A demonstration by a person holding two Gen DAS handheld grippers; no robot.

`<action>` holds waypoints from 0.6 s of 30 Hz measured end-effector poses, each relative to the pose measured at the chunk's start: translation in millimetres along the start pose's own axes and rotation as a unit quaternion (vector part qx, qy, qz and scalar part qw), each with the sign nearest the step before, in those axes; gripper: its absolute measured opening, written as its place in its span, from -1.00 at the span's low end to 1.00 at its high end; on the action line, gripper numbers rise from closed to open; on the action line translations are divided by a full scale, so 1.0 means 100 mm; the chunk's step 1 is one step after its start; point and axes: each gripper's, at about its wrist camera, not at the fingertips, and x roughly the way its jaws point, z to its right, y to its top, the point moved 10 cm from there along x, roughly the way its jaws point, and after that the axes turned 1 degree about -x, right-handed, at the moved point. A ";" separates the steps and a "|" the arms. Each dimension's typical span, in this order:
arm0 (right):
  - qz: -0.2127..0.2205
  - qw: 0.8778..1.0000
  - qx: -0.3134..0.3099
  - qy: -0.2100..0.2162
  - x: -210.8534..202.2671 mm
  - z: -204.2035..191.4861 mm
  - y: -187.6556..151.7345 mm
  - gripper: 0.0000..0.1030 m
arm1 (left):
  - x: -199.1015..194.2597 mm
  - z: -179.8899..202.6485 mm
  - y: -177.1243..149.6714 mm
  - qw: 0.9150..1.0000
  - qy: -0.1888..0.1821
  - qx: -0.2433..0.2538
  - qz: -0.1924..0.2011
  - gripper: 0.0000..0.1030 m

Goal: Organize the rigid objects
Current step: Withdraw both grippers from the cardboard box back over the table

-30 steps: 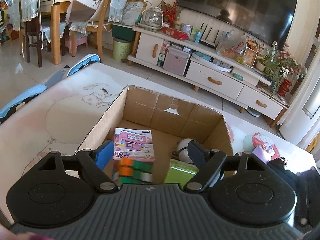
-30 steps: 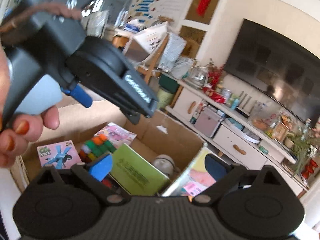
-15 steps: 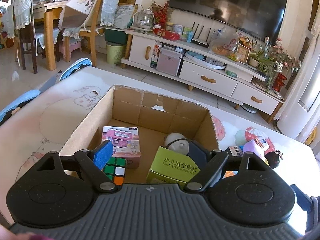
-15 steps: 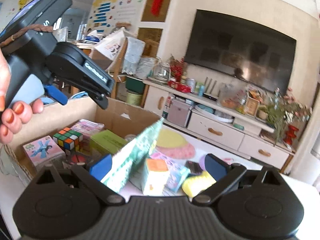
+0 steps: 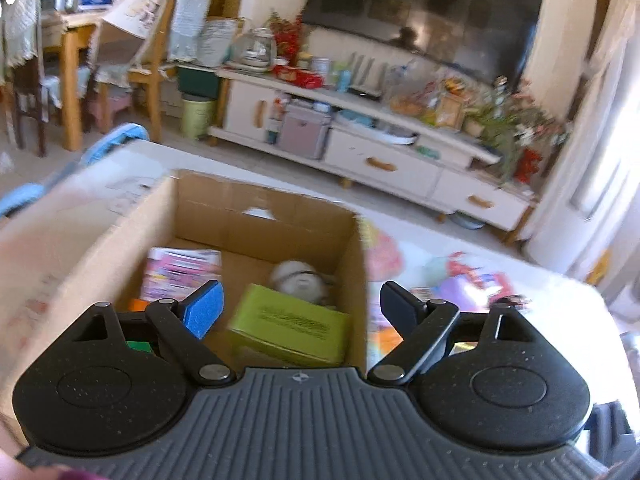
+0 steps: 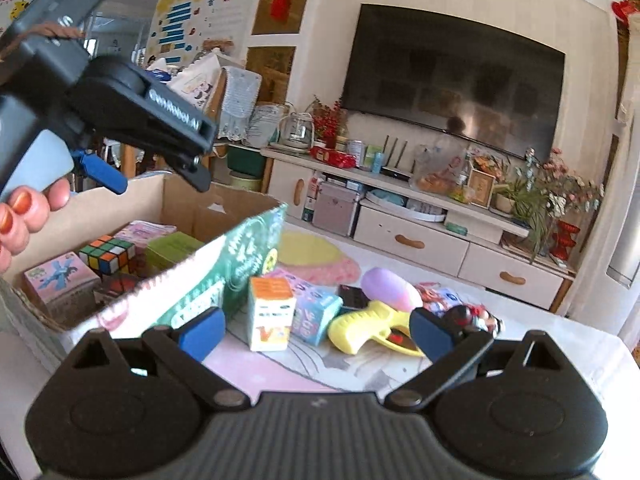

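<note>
Left wrist view, blurred. Left gripper (image 5: 298, 304) hangs over the near edge of the cardboard box (image 5: 260, 204), fingers spread wide with nothing between them; the blue pad (image 5: 204, 308) sits over the box interior, the dark finger (image 5: 396, 308) outside the right wall. Inside the box: a green carton (image 5: 292, 328) near the right wall, a pink printed box (image 5: 180, 272) toward the left, a white rounded item (image 5: 298, 276) at the back. Identity of the white item cannot be told. Box stands on the pale desk (image 5: 80, 184). More coloured items lie on the desk right of the box, too smeared to name.

Right wrist view, sharper. Right gripper (image 6: 316, 330) is released, fingers wide apart, empty, above the loose items on the desk (image 6: 304, 368). Between the fingers, lying on the desk: an orange-and-white carton (image 6: 270, 312) upright, a light blue box (image 6: 316, 312) just beside it, a yellow toy gun (image 6: 372, 328), a purple-pink egg shape (image 6: 390, 286) behind the gun. A red-and-black toy (image 6: 472, 316) lies near the right finger. The cardboard box (image 6: 120, 200) is at left, its green patterned side (image 6: 236, 264) facing the camera; a Rubik's cube (image 6: 107, 254), a pink box with a blue figure (image 6: 60, 276) and the green carton (image 6: 172, 246) lie inside. The left gripper (image 6: 156, 184) is overhead the box, held in a hand (image 6: 28, 212) with painted nails.
</note>
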 end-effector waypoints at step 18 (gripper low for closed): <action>-0.028 0.996 0.077 -0.043 0.13 0.64 -0.37 0.93 | 0.13 0.11 -0.03 0.997 0.018 0.065 0.029 1.00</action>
